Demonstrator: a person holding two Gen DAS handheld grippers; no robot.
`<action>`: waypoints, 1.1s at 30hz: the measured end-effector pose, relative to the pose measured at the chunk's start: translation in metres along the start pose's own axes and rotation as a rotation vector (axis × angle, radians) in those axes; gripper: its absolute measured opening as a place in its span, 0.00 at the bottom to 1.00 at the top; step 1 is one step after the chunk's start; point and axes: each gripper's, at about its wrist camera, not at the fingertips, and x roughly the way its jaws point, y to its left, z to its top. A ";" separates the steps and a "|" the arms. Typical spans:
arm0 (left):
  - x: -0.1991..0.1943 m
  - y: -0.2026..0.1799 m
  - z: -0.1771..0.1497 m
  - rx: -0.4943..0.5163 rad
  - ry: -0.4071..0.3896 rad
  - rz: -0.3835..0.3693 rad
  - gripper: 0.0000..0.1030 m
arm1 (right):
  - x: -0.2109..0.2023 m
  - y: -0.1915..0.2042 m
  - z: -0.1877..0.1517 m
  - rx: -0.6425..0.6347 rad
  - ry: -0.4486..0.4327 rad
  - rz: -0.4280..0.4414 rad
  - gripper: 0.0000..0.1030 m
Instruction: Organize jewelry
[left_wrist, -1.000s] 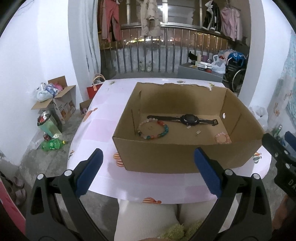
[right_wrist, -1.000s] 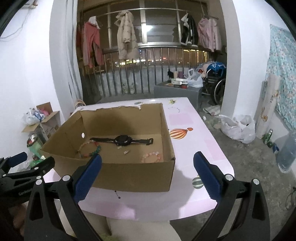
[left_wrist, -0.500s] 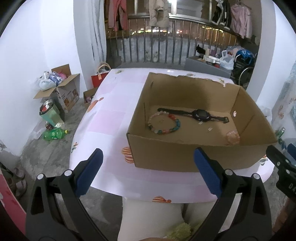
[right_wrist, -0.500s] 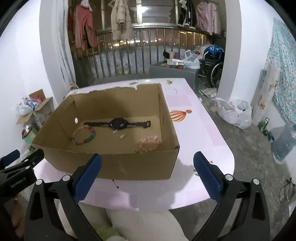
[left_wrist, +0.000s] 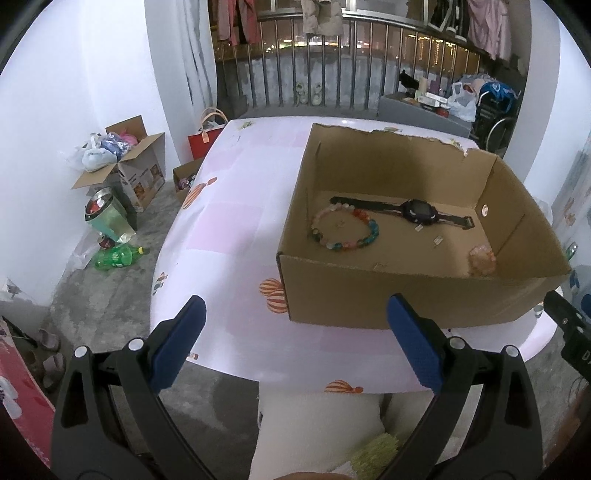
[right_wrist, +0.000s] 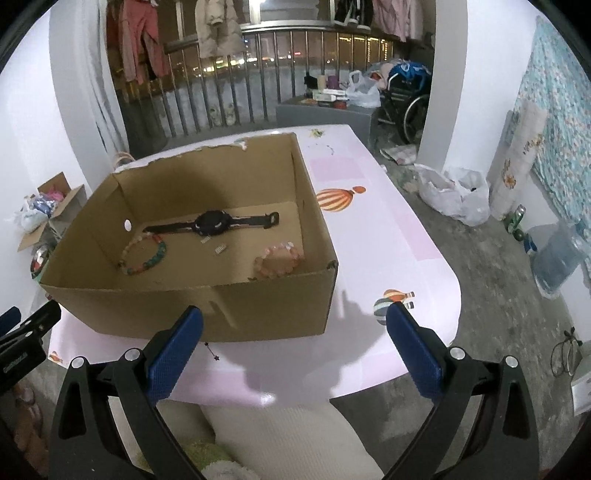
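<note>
Left wrist view puts the jewelry ahead of my left hand-held gripper (left_wrist: 295, 343) and a little to its right, all of it lying loose on the floor of an open cardboard box (left_wrist: 406, 299): a multicoloured bead bracelet (left_wrist: 345, 230) nearest the box's left wall, a black watch (left_wrist: 419, 212) stretched flat beyond it with one strap end touching the beads, and a pale pink bead bracelet (right_wrist: 279, 260) tucked close behind the near wall, straight ahead of my right hand-held gripper (right_wrist: 293, 345). I judge all three light; the bracelets look limp and likely to sag or roll when lifted, so I would pinch across one side of a loop, and take the watch by its stiffer case or by the strap just beside it. Two tiny pale bits (right_wrist: 214, 245) lie between the watch and the pink bracelet; I cannot tell what they are. Both hand-held grippers hang spread wide and empty, short of the box above the near edge of the pink balloon-print worktop (right_wrist: 369, 229). That near wall stands in the way, so I expect to reach in over its top.
</note>
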 end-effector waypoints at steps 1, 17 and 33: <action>0.000 0.001 -0.001 0.000 0.005 0.004 0.92 | 0.000 0.000 0.001 -0.002 0.000 -0.002 0.94; -0.006 0.004 -0.002 -0.005 0.011 -0.005 0.92 | -0.002 -0.002 0.003 -0.026 0.000 -0.006 0.94; -0.003 -0.005 -0.002 0.002 0.024 -0.029 0.92 | -0.007 -0.020 0.002 0.008 0.000 -0.067 0.94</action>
